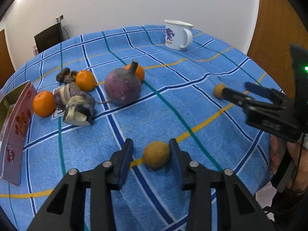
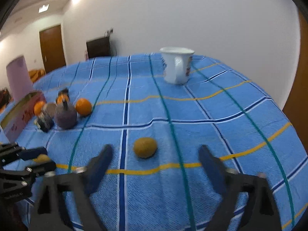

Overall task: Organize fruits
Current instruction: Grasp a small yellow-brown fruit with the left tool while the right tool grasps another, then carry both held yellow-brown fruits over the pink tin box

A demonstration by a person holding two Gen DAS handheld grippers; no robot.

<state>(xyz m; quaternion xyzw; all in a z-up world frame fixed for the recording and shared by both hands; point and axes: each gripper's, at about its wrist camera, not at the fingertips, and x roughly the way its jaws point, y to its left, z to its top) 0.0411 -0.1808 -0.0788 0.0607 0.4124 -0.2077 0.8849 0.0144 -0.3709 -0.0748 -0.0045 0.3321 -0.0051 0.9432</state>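
Note:
My left gripper is open around a small yellow-brown fruit on the blue checked tablecloth; the right finger touches it, the left finger stands apart. That fruit shows between the left fingers in the right wrist view. My right gripper is open and empty, just short of a second yellow-brown fruit, which also shows in the left wrist view. Three oranges lie at the left with a purple turnip.
A white mug stands at the table's far side. Cut purple vegetable pieces and a dark dried lump lie among the oranges. An open pink box stands at the left edge. The tablecloth drops off at the right.

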